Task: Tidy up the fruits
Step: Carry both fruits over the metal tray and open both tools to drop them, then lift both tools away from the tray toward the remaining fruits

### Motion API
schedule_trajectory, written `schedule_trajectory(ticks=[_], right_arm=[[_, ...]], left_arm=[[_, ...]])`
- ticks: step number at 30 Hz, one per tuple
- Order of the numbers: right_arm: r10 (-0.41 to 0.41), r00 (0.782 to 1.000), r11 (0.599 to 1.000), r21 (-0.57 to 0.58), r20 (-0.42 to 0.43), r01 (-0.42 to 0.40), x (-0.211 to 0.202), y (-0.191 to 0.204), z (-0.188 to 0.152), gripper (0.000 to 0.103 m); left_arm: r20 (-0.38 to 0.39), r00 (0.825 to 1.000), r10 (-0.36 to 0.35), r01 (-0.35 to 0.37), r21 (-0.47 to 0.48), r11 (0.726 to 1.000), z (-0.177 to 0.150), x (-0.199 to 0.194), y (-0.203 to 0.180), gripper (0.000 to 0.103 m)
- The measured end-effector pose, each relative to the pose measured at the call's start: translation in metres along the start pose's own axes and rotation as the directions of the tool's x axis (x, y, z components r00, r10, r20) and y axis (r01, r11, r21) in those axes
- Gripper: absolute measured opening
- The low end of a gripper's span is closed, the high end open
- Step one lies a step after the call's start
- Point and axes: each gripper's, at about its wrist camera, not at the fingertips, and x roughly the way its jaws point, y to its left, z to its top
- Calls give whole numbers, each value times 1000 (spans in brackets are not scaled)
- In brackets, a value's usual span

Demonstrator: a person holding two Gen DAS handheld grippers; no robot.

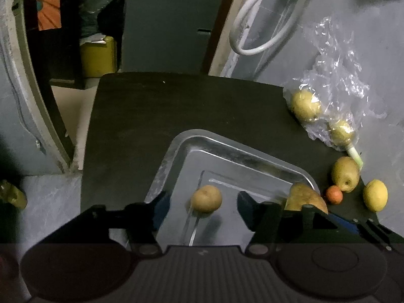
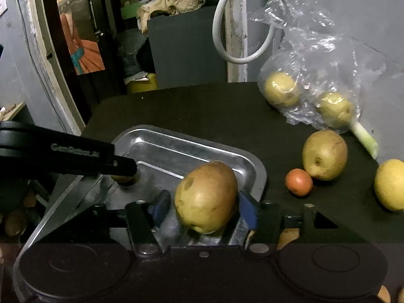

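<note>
Here, a dark counter (image 2: pixel 202 108) carries everything, w/ a grey wall behind it. On it sits a shiny rectangular metal tray (image 2: pixel 260 174), angled so one corner points away from the cameras.

At the far right corner of the counter slumps a crumpled clear plastic bag (image 2: pixel 315 58) leaning on the wall, w/ two yellow-green pears inside (image 2: pixel 281 89) and a pale green stalk (image 2: pixel 366 139) poking out of its lower end.

The right gripper (image 2: pixel 202 208) hangs over the near right part of the tray. Its blue-padded jaws are clamped on a large brownish-yellow pear (image 2: pixel 207 197), which is lifted clear of the tray floor (a shadow lies beneath it).

The left gripper (image 1: pixel 202 202) hovers over the tray's left side, jaws spread wide apart and gripping nothing. Between them, lower down, a small round yellowish fruit (image 1: pixel 206 198) rests on the tray floor.

Loose on the counter, right of the tray: another pear (image 2: pixel 324 155) w/ its blossom end facing the camera, a yellow lemon-like fruit (image 2: pixel 391 184) near the counter's right edge, and a small orange fruit (image 2: pixel 299 182) just beside the pear (touching or not, can't tell).
</note>
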Motion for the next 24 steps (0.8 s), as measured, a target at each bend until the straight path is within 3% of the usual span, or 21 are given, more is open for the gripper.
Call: schedule_trajectory(ticks=[8, 15, 24], right_arm=[[-6, 998, 1000, 0, 65, 6, -40, -1, -11, 93], [-43, 991, 999, 18, 130, 41, -82, 1, -24, 102], [-93, 976, 995, 38, 196, 88, -138, 7, -47, 102]], left_arm=[[63, 998, -10, 13, -44, 999, -11, -36, 1, 99], [97, 995, -9, 15, -69, 997, -25, -69, 2, 102], [130, 991, -26, 30, -34, 999, -54, -113, 3, 102]])
